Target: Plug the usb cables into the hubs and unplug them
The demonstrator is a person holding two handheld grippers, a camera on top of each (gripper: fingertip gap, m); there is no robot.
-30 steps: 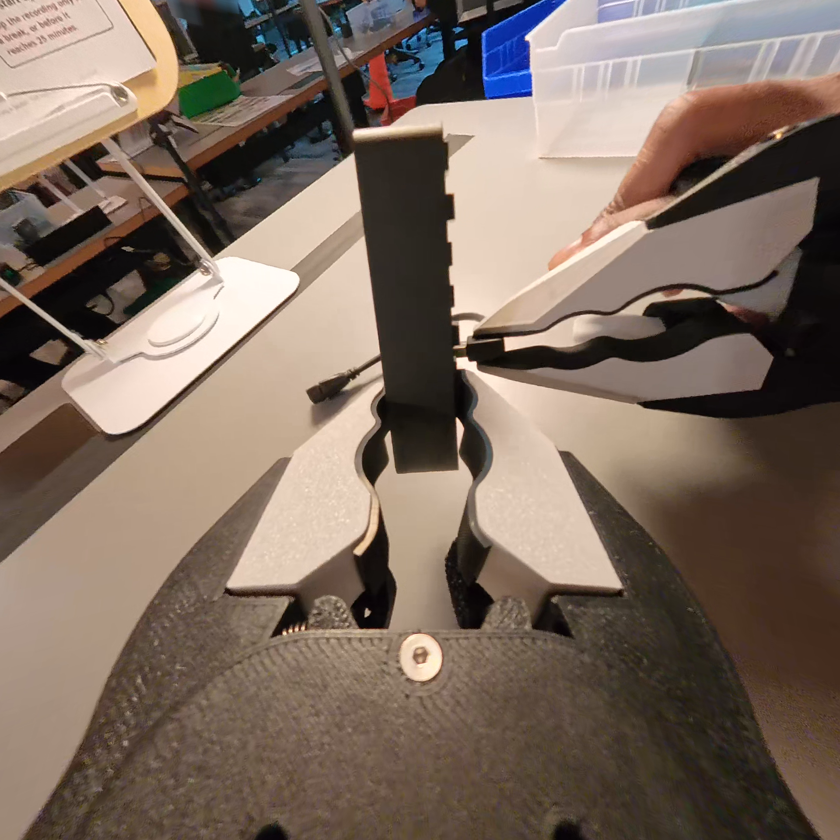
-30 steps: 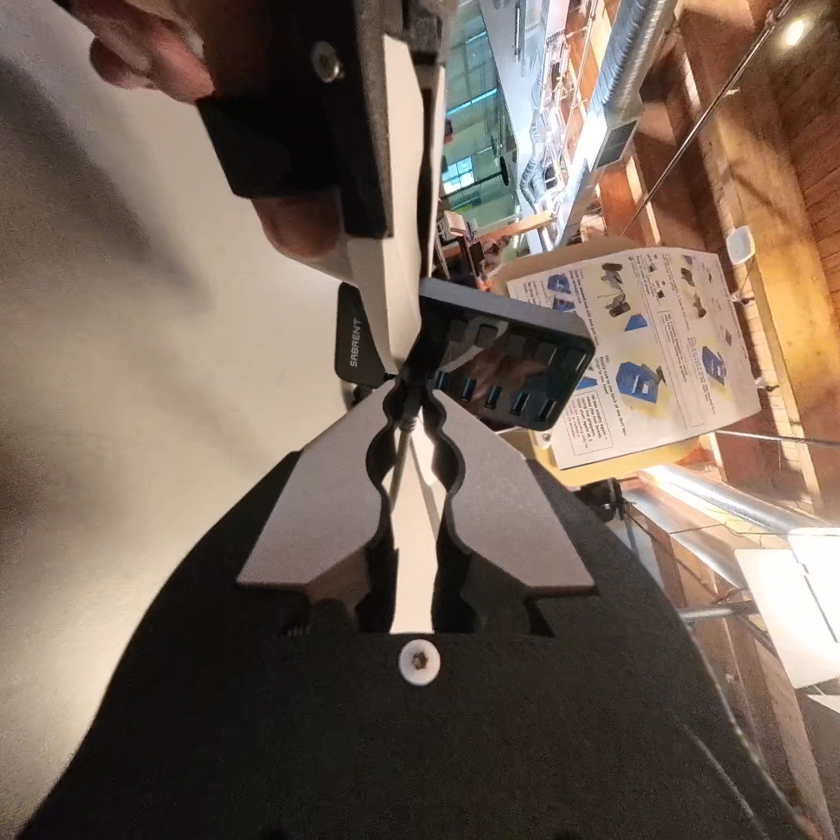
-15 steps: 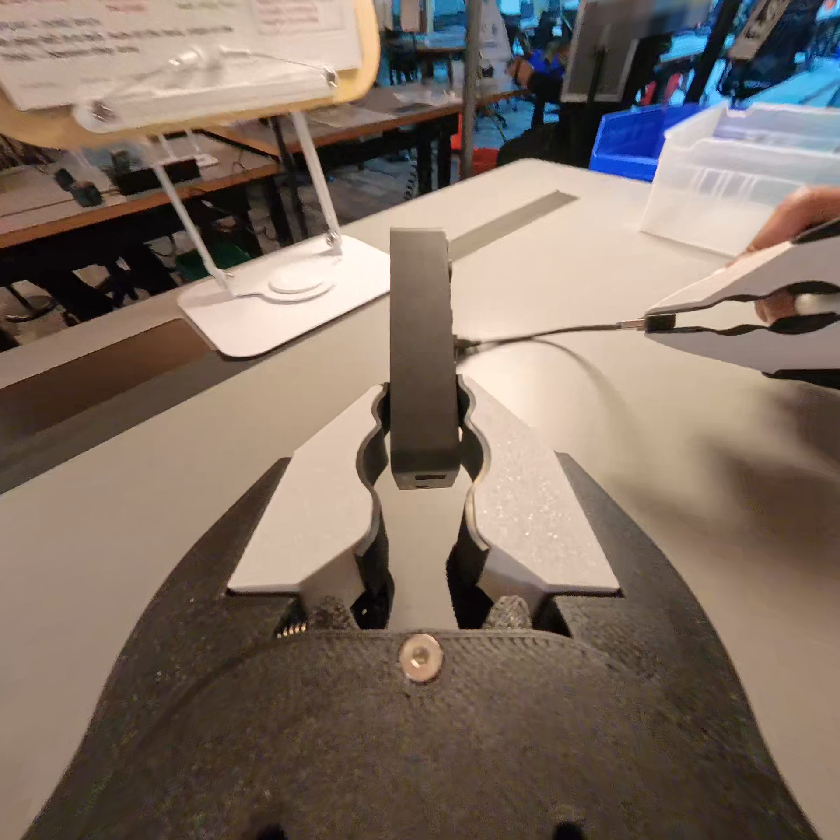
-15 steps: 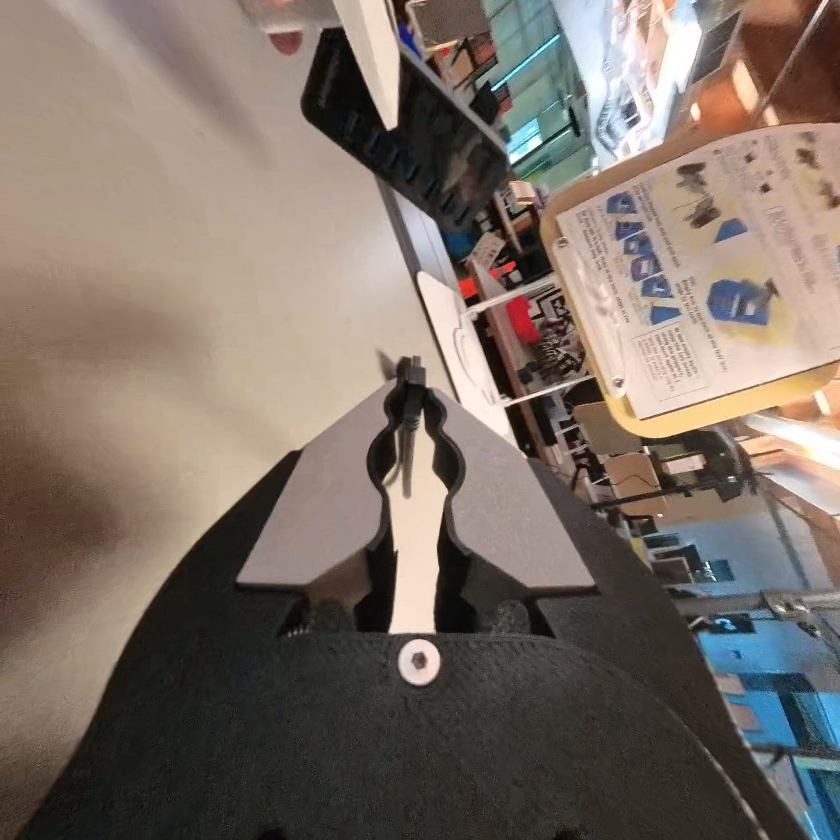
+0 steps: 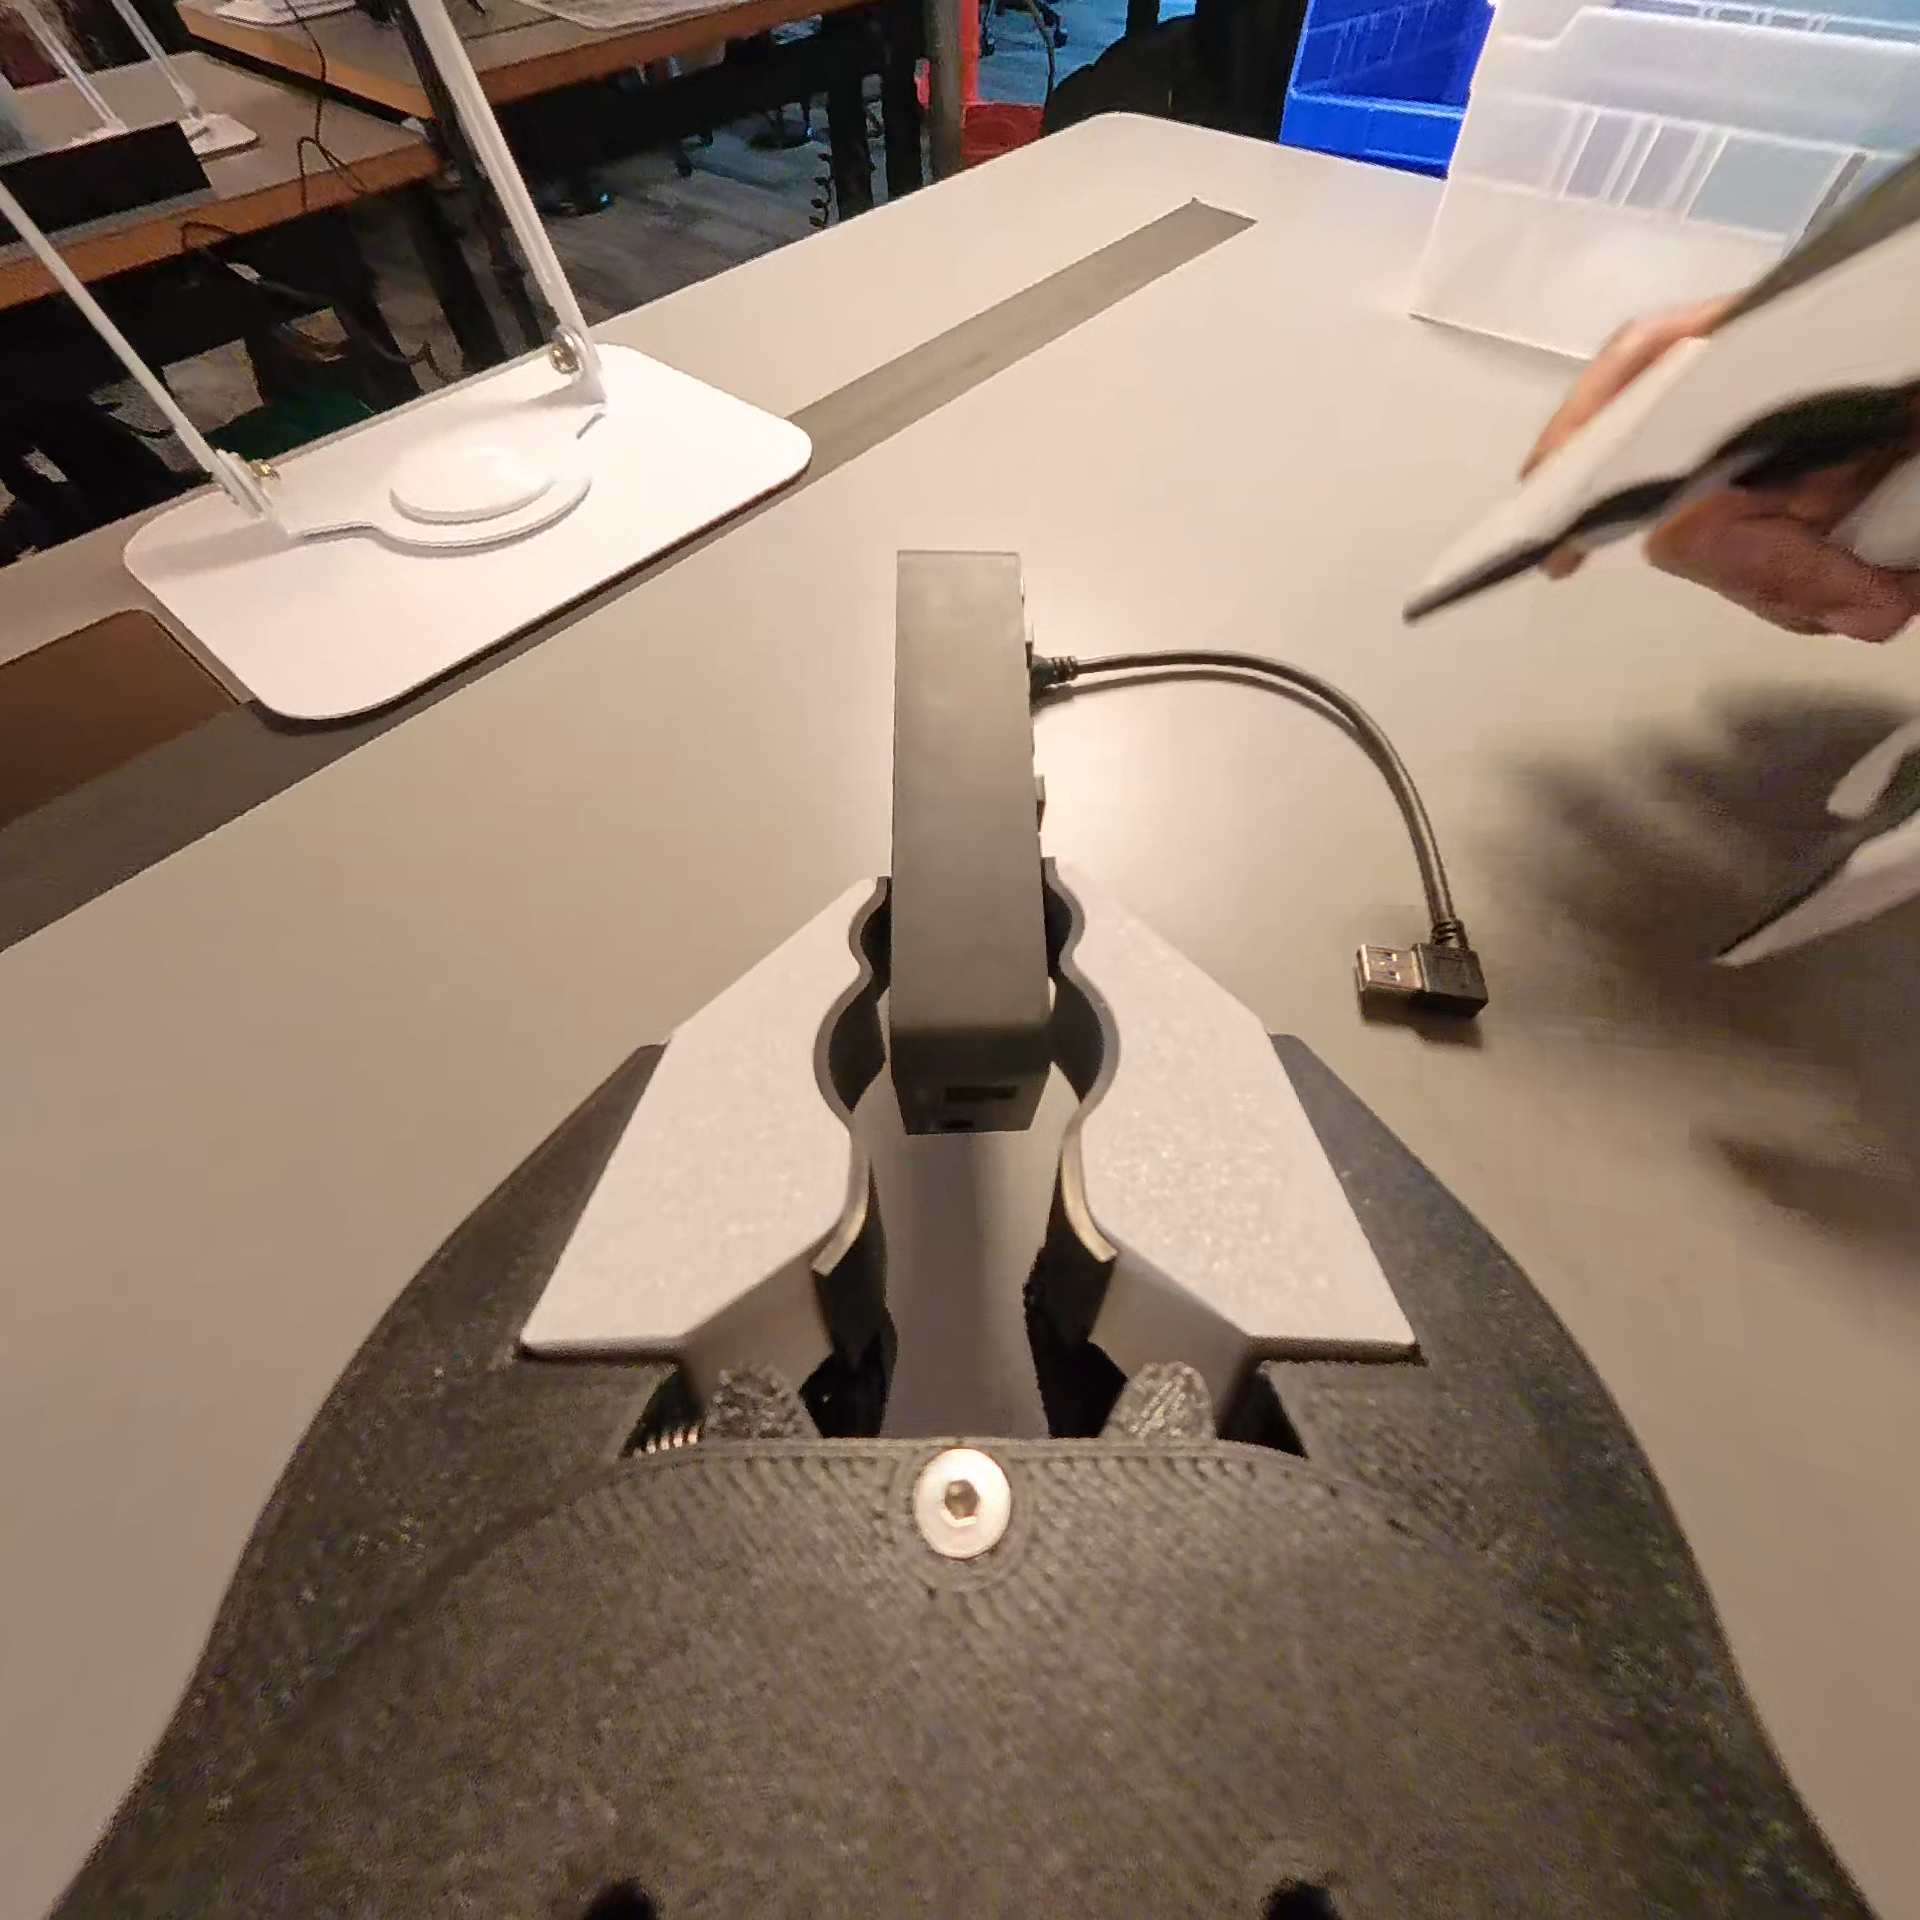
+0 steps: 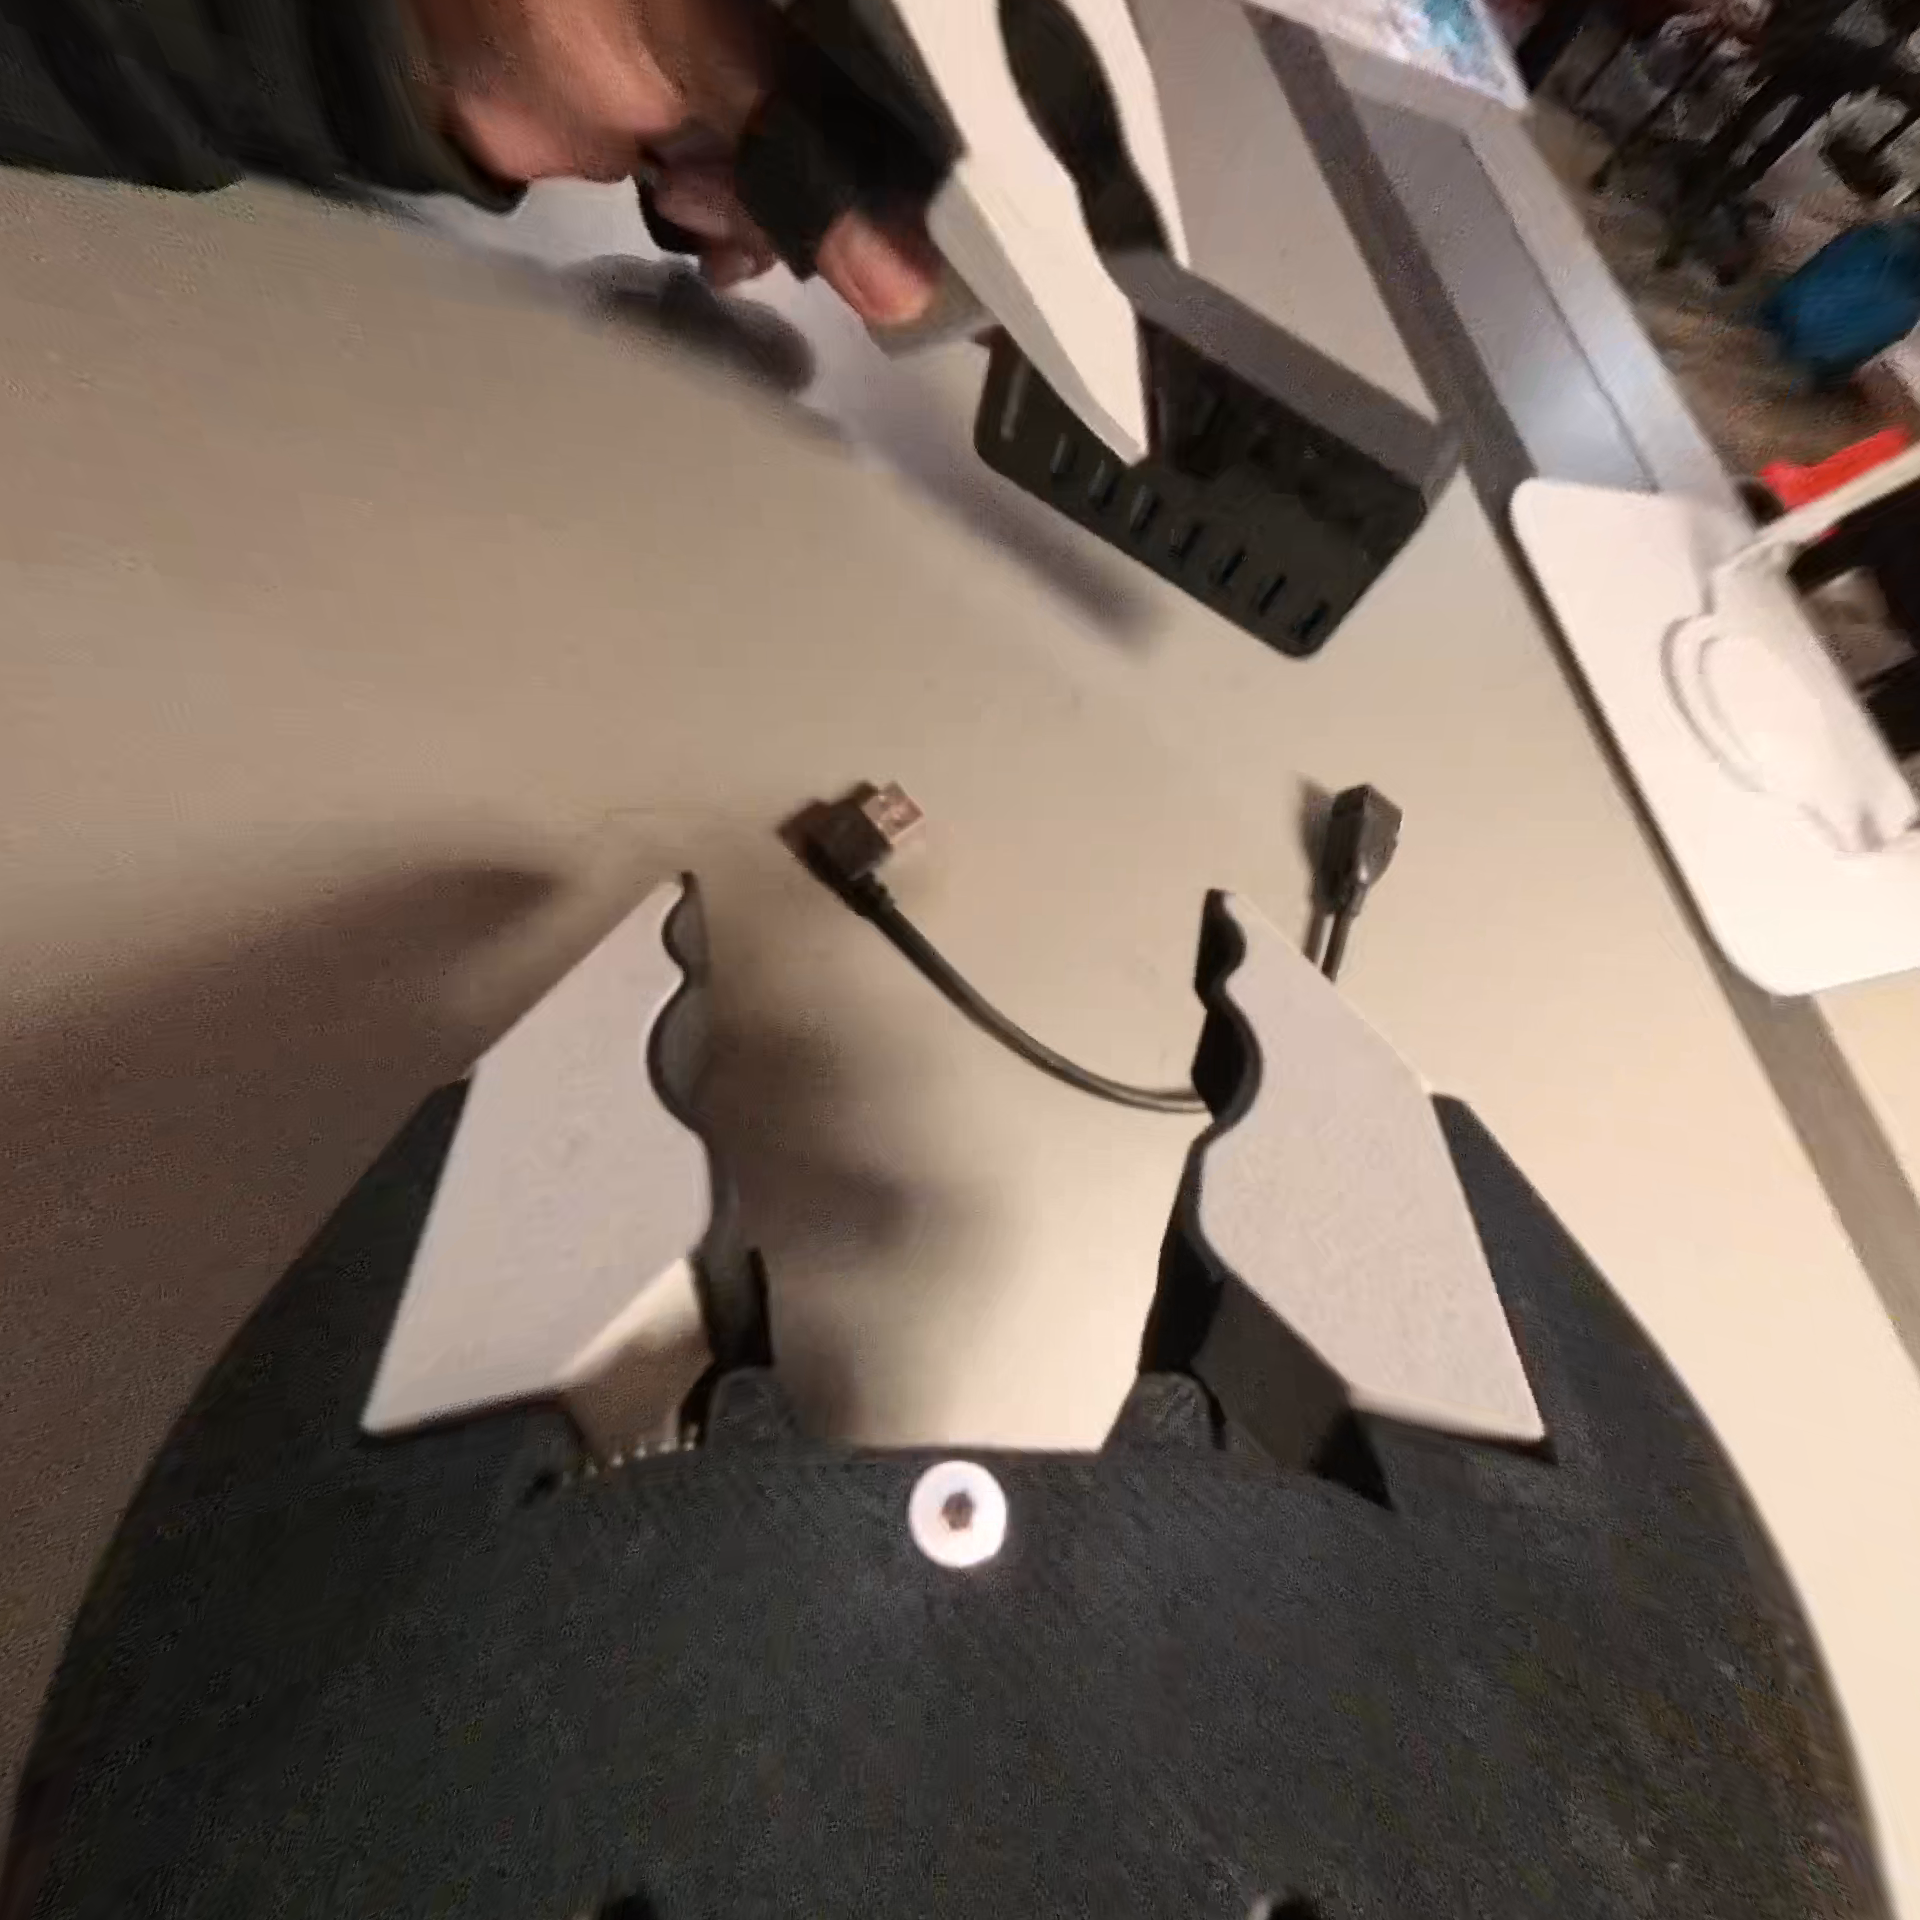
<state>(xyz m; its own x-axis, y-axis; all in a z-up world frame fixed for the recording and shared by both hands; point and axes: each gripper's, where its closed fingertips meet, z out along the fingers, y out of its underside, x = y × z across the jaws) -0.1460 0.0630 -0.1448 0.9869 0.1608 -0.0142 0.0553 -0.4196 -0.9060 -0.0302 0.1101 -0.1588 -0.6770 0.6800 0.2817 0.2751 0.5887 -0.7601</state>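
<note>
The table [image 5: 520, 935] spreads pale and wide under everything; on its far left sits a white stand base [image 5: 468, 520], and at the far right edge a clear plastic bin [image 5: 1662, 187]; now to the black hub [image 5: 966, 831], standing on its narrow edge, its near end clamped between the left tongs [image 5: 966, 997], which are clenched on it; from the right wrist view the same hub [image 6: 1226, 499] shows its row of ports facing the camera, with the left tongs' pale finger across its top; the right tongs [image 6: 951, 925] are spread wide apart and hold nothing, hovering above the table; in the left wrist view they are blurred at the right edge; smallest of all, the black cable [image 5: 1351, 727]: one end sits against the hub's right side, though whether it is seated in a port I cannot tell; it curves over the table, and its angled plug [image 5: 1418, 971] lies free to the hub's right; from the right wrist view that plug [image 6: 857, 831] lies just ahead of the open tongs, between their tips.
</note>
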